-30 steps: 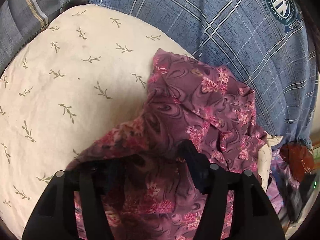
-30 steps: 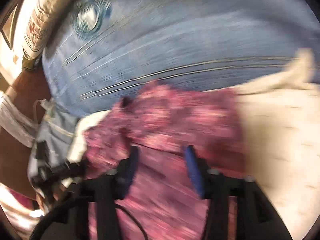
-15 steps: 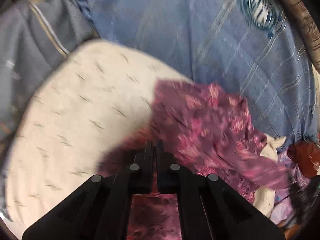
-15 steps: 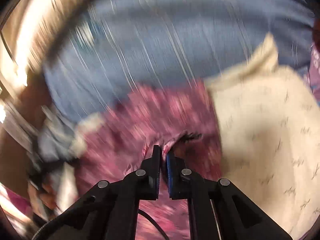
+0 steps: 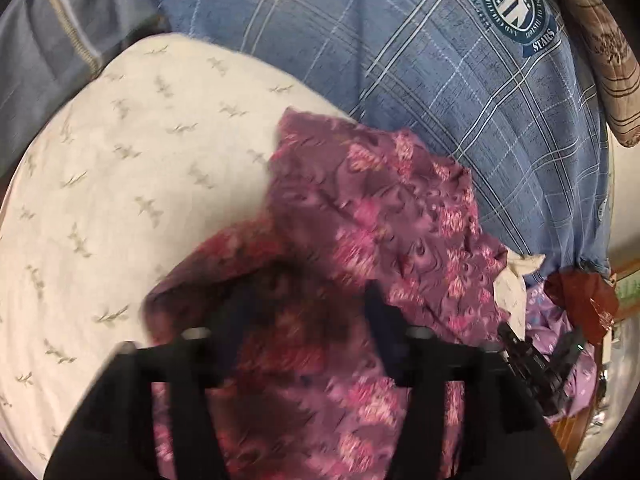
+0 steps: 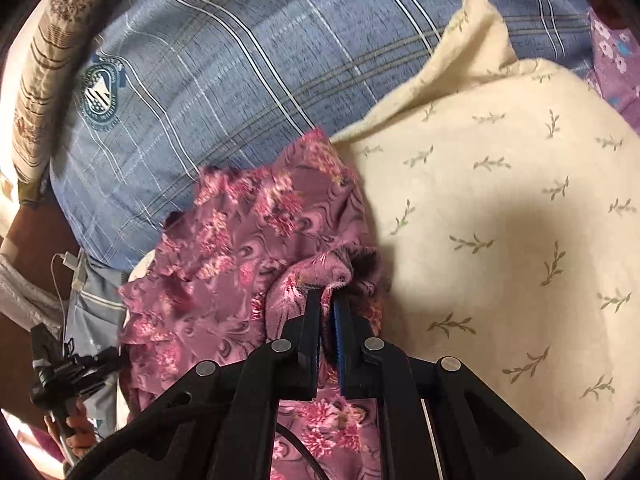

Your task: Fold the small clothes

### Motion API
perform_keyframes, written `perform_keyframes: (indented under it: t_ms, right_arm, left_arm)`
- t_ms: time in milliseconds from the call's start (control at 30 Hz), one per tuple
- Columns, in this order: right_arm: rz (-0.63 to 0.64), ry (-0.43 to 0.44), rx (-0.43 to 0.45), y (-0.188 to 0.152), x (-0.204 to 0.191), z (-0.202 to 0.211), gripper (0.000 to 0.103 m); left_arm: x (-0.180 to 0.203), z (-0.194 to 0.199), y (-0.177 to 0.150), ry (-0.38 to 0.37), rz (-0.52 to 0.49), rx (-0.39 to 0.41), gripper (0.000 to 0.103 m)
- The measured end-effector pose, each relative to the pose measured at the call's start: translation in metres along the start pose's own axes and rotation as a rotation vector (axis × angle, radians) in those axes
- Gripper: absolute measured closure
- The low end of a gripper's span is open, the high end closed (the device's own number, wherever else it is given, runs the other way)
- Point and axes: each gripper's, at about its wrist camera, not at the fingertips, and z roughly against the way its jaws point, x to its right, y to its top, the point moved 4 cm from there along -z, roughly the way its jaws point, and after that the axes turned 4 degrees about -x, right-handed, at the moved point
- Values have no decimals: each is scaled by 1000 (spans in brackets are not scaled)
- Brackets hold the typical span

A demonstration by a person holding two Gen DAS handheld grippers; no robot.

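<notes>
The crumpled maroon floral garment (image 6: 256, 240) lies across the near edge of the cream leaf-print pillow (image 6: 500, 220), against the blue plaid bedcover (image 6: 248, 60). The right gripper (image 6: 328, 300) is clamped on a raised fold of it; the left gripper (image 5: 308, 304) is opening, its 2 fingers apart over the cloth. Half a second ago both were pinched shut. Likely the fold is mid-way; next, carry the pinched edge across and lay it flat.

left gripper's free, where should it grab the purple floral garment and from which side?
Probably the loose edge of the purple floral garment lying on the cream pillow, approached from the pillow side. That hem lies flat and exposed. The left gripper is opening over cloth; the right gripper already pinches a fold nearer the middle.
</notes>
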Motion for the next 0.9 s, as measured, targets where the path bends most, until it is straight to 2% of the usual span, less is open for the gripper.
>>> perform_keyframes:
  t_ms: [33,133,167,233,267,367,433,467,533,567,600,633,733,767,800,833,867,900]
  right_arm:
    - [7,0,-1,-4,0,6,96]
    - [27,4,-11,-4,-1,14,96]
    - [31,8,-18,-4,-3,13,96]
    - [38,24,-18,0,-9,17,96]
    - [41,42,-10,0,-10,24,96]
    - [33,106,33,2,-15,35,96]
    - [21,155,55,1,-16,41,96]
    - [24,152,52,-1,-14,38,96]
    - [31,95,26,-7,-7,22,96]
    - [32,16,-15,-10,3,4,96]
    - [17,-41,-45,-13,12,-7,96]
    - [-9,-30,-58,-16,20,-14,96]
    - [-58,-7,-14,-18,23,13,91]
    - [-59,4,-3,-20,22,23,88]
    - [-53,22,8,-25,20,41,85]
    - [-46,30,9,-31,18,56,74]
    - [-32,36,14,-40,16,71,64]
    - [-15,38,18,-49,14,84,62]
  left_arm:
    - [5,-5,2,15,-15,2,43]
    - [5,-36,14,150,-38,-45,46]
    - [0,-44,17,175,-27,-68,58]
    - [-1,-39,22,157,-16,-55,70]
    - [2,-33,22,158,-10,-52,91]
    - [14,1,18,95,-33,17,93]
    - [15,9,12,136,-66,46,93]
    - [13,5,11,158,-73,44,93]
    - [-6,-24,6,219,-42,-30,93]
    - [-13,-33,4,212,-15,-66,92]
    - [-18,-32,4,178,7,-56,91]
    - [-17,-26,5,168,3,-55,91]
    - [-9,5,0,137,-36,-57,91]
    - [-6,18,-5,131,-67,-60,89]
    - [-2,30,-12,120,-104,-58,81]
    - [0,46,-22,114,-153,-42,73]
    - [0,62,-35,132,-208,-20,51]
    - [-3,76,-49,163,-256,0,30]
